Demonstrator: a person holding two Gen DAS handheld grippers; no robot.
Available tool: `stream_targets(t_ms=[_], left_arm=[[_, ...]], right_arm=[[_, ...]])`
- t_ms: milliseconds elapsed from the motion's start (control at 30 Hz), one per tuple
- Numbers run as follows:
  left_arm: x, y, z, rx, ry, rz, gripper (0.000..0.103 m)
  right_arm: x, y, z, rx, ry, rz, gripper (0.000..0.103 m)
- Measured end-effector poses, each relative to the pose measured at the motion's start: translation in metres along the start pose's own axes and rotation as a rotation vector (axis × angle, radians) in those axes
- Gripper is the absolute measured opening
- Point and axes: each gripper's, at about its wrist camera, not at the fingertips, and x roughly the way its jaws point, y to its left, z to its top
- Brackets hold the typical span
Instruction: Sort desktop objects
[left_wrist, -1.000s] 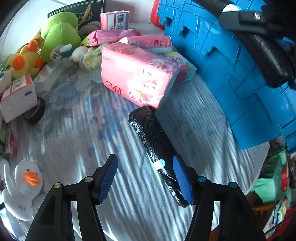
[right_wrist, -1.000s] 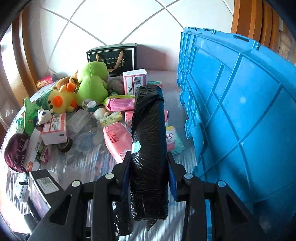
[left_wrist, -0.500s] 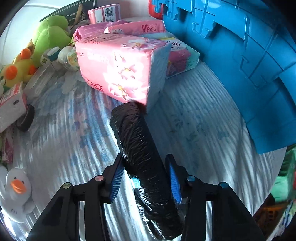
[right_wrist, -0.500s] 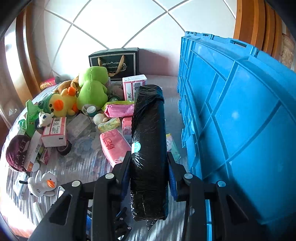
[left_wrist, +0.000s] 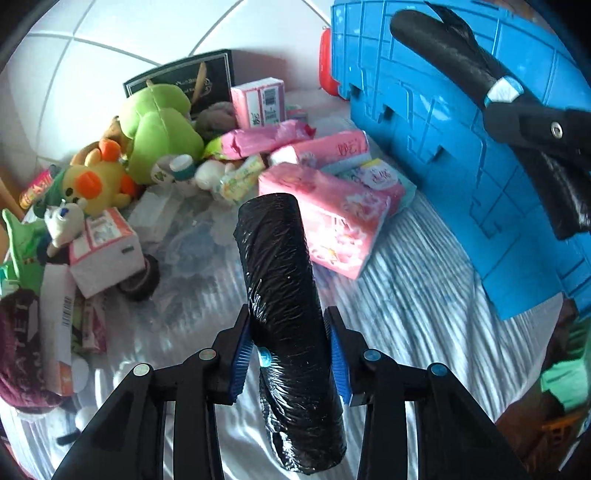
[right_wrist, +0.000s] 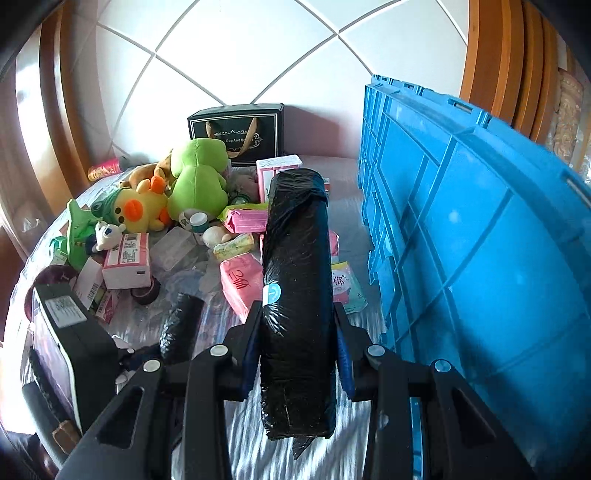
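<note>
My left gripper (left_wrist: 289, 343) has its blue pads against a black plastic-wrapped roll (left_wrist: 277, 258), and the jaws are still closing on it. The roll hangs lifted above the striped tablecloth (left_wrist: 406, 314) and points away from me. In the right wrist view my right gripper (right_wrist: 297, 332) is shut on a second black roll (right_wrist: 295, 240), held up next to the blue crate (right_wrist: 461, 240). The left wrist view shows that second roll (left_wrist: 443, 48) in front of the crate (left_wrist: 424, 122) at the upper right. The left gripper's roll (right_wrist: 181, 325) shows low on the left.
Pink tissue packs (left_wrist: 325, 229) lie just beyond the left roll. Further left is a pile with a green plush (left_wrist: 159, 133), a yellow duck plush (left_wrist: 92, 184), small boxes (left_wrist: 107, 247) and a tape roll (left_wrist: 140, 284). A black gift bag (right_wrist: 240, 129) stands against the tiled wall.
The left gripper moved over the black roll on the cloth, closed on it and lifted it. The right gripper kept hold of its roll and rose slightly.
</note>
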Motion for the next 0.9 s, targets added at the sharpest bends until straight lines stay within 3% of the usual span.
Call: stream_targets(t_ms=[200, 433, 900], left_arm=[[-0.052, 0.033, 0.017, 0.031, -0.106, 0.015, 0.036], [-0.118, 0.043, 0.029, 0.072, -0.233, 0.012, 0.036], [-0.199, 0.015, 0.045, 0.132, -0.393, 0.001, 0.036]], right_arm=[[-0.038, 0.022, -0.003, 0.028, -0.042, -0.014, 0.034], [-0.086, 0.041, 0.000, 0.056, -0.127, -0.032, 0.034], [-0.182, 0.027, -0.001, 0.092, -0.298, -0.106, 0.034]])
